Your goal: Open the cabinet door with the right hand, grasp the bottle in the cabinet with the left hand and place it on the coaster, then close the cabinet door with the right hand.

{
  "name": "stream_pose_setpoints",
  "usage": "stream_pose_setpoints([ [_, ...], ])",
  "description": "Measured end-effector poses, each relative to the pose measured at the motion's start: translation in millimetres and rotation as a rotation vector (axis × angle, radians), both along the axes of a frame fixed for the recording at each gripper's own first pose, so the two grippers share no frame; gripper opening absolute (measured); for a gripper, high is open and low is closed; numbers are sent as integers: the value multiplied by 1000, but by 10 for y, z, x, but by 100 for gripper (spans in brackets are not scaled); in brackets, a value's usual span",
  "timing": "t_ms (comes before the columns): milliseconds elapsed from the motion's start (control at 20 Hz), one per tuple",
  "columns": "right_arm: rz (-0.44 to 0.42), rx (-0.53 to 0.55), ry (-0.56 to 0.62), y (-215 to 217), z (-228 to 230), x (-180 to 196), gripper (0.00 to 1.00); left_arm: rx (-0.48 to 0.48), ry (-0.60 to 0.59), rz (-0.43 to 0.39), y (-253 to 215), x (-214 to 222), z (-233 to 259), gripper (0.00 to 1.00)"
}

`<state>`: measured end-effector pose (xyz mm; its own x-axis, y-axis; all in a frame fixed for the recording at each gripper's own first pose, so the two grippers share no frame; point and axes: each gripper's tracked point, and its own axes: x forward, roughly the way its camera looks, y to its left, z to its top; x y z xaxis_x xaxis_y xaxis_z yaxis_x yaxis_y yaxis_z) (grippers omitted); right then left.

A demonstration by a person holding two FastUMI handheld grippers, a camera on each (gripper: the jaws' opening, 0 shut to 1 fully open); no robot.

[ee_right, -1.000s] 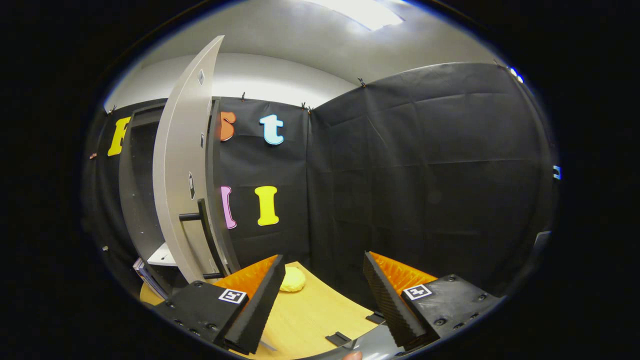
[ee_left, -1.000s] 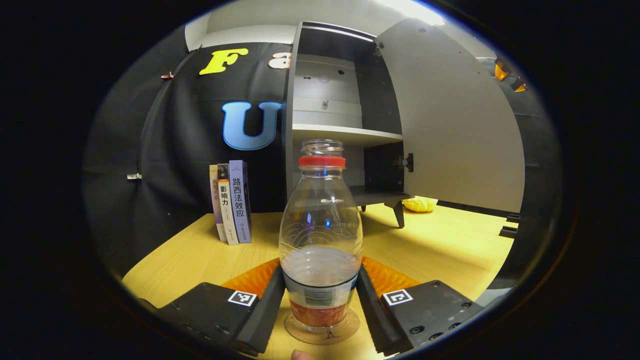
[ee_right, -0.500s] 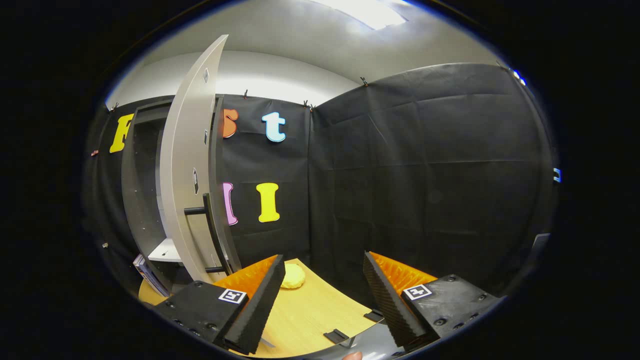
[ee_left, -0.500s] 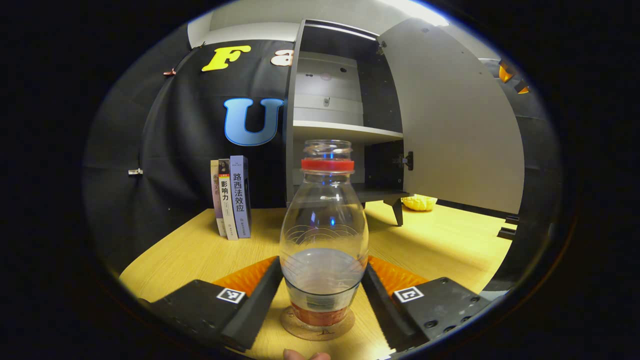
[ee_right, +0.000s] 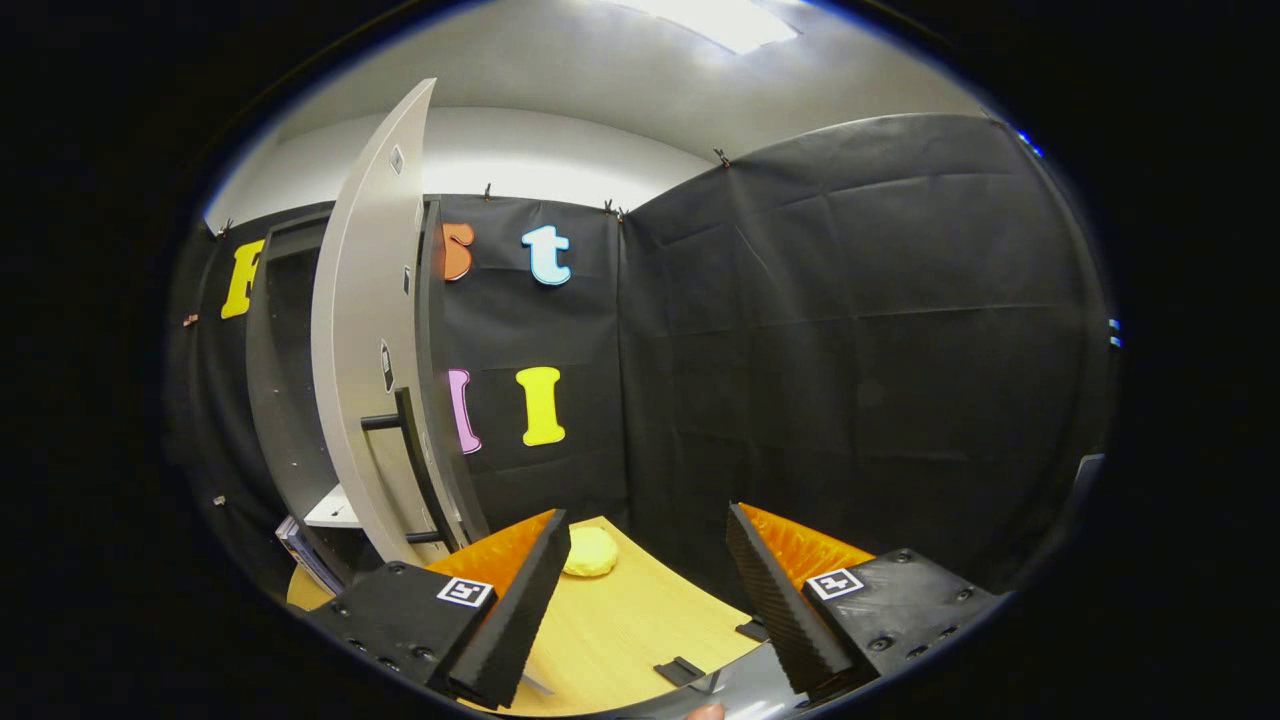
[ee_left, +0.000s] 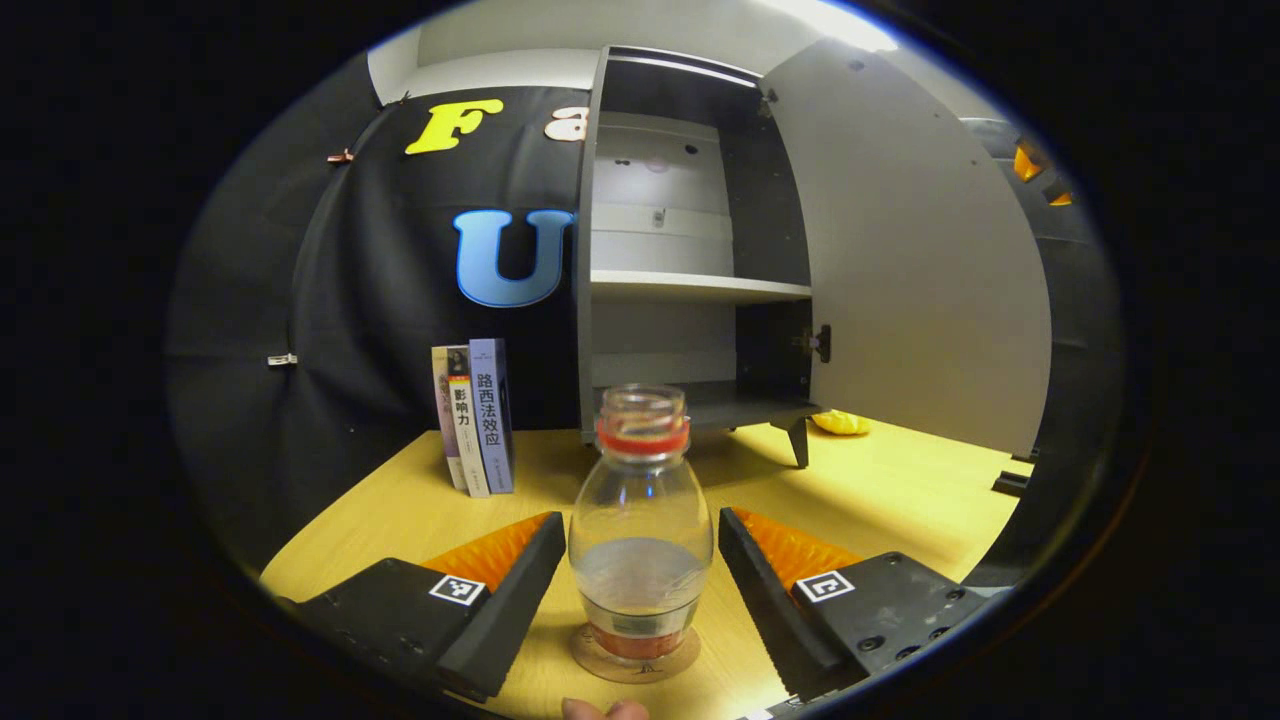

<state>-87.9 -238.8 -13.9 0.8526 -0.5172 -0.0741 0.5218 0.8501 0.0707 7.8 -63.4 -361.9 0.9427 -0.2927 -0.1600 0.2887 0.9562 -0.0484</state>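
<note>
We see the bottle [ee_left: 641, 520] standing upright on the round coaster [ee_left: 634, 655], which lies on the wooden table [ee_left: 880, 495]. It is clear plastic with no cap, a red ring around its open neck, a rounded body, some clear liquid in its lower part and a reddish label band near the base. The coaster is a thin brownish disc whose rim shows around the bottle's foot.

In the left gripper view our left gripper [ee_left: 641, 590] has its fingers spread wide, one on each side of the bottle. The bottle sits midway between them, and a gap shows on both sides, so neither finger touches it. A fingertip of the holding hand [ee_left: 603, 709] peeks in at the bottom edge.

Beyond the bottle stands the cabinet [ee_left: 690, 250], with a pale shelf across its middle and a dark floor. Its door [ee_left: 905, 250] is swung wide to the right. A few books [ee_left: 474, 416] stand upright to the left of the cabinet, and a yellow lump [ee_left: 840, 422] lies behind its leg.

In the right gripper view our right gripper [ee_right: 648, 590] is wide apart and holds nothing. The door [ee_right: 365, 330] with its dark handle [ee_right: 410, 440] stands to its left, well apart from it.
</note>
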Motion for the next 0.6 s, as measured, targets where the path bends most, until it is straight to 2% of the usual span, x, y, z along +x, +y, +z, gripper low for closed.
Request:
stream_pose_setpoints([
  [350,91,-53,26,119,-46,210,98,-28,-17,34,2,-19,804,97],
  [600,174,17,21,175,-67,514,98,24,-29,69,27,-3,1456,97],
])
